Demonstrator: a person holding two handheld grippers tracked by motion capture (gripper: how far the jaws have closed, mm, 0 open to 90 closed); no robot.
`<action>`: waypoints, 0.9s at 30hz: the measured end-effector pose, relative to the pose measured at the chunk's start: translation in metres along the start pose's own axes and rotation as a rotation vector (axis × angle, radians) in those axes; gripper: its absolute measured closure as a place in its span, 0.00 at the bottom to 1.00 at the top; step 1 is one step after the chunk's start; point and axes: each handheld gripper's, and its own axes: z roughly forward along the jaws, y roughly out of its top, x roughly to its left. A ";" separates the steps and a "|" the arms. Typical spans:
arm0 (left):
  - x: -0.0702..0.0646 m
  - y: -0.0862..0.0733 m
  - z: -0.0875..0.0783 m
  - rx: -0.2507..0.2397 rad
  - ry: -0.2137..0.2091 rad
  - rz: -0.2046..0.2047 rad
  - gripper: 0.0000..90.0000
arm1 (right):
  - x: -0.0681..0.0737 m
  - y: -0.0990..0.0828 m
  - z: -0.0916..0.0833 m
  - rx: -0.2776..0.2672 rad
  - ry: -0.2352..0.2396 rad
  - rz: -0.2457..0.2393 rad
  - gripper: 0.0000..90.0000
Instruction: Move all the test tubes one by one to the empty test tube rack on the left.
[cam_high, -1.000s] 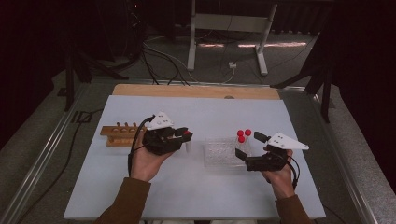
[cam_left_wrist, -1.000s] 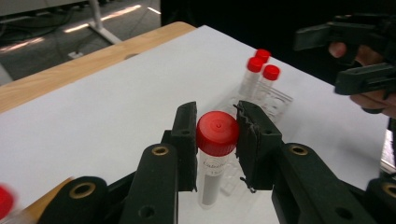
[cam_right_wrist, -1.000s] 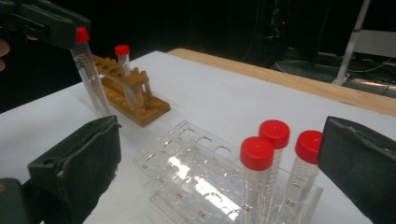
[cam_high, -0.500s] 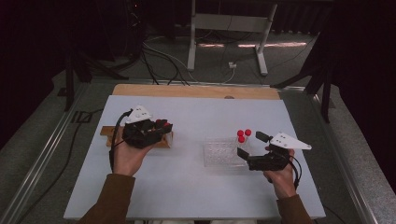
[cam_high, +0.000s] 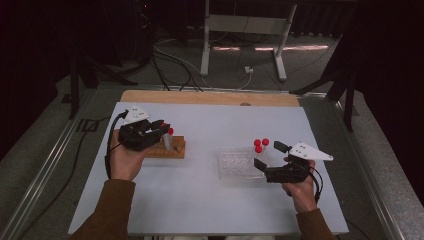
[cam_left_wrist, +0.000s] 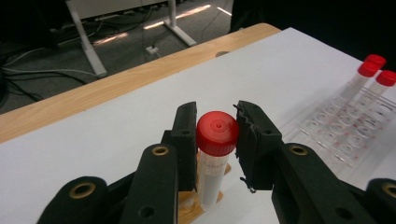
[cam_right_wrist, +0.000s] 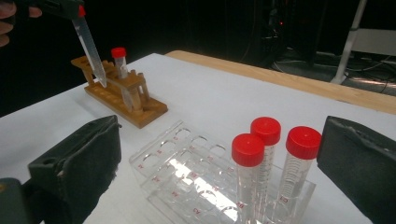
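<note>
My left gripper (cam_high: 165, 131) (cam_left_wrist: 217, 140) is shut on a clear tube with a red cap (cam_left_wrist: 216, 133). It holds the tube tilted over the wooden rack (cam_high: 172, 148) at the table's left. In the right gripper view the held tube (cam_right_wrist: 89, 44) points its tip down at the wooden rack (cam_right_wrist: 140, 109), where another red-capped tube (cam_right_wrist: 120, 60) stands. A clear plastic rack (cam_high: 237, 164) (cam_right_wrist: 187, 163) lies right of centre, with three red-capped tubes (cam_high: 260, 145) (cam_right_wrist: 266, 140) at its far right corner. My right gripper (cam_high: 270, 156) (cam_right_wrist: 224, 156) is open beside that rack, its jaws either side of those tubes without touching them.
The white tabletop (cam_high: 210, 200) has a wooden strip (cam_high: 210, 97) along its far edge. Beyond it are a dark floor with cables and a metal stand (cam_high: 245, 45). A rail (cam_high: 45, 170) runs along the table's left side.
My left gripper has moved left and away from me, from the middle of the table to above the wooden rack. The right gripper has stayed by the clear rack.
</note>
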 end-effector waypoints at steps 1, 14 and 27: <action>0.001 0.001 -0.001 -0.003 0.006 0.000 0.79 | 0.000 0.000 0.000 0.000 -0.001 0.001 0.00; 0.015 0.008 0.001 0.006 0.092 -0.021 0.79 | 0.000 0.000 -0.001 -0.004 -0.002 0.003 0.00; 0.024 0.002 0.013 0.036 0.135 -0.031 0.79 | 0.001 -0.001 0.000 -0.004 0.001 0.003 0.00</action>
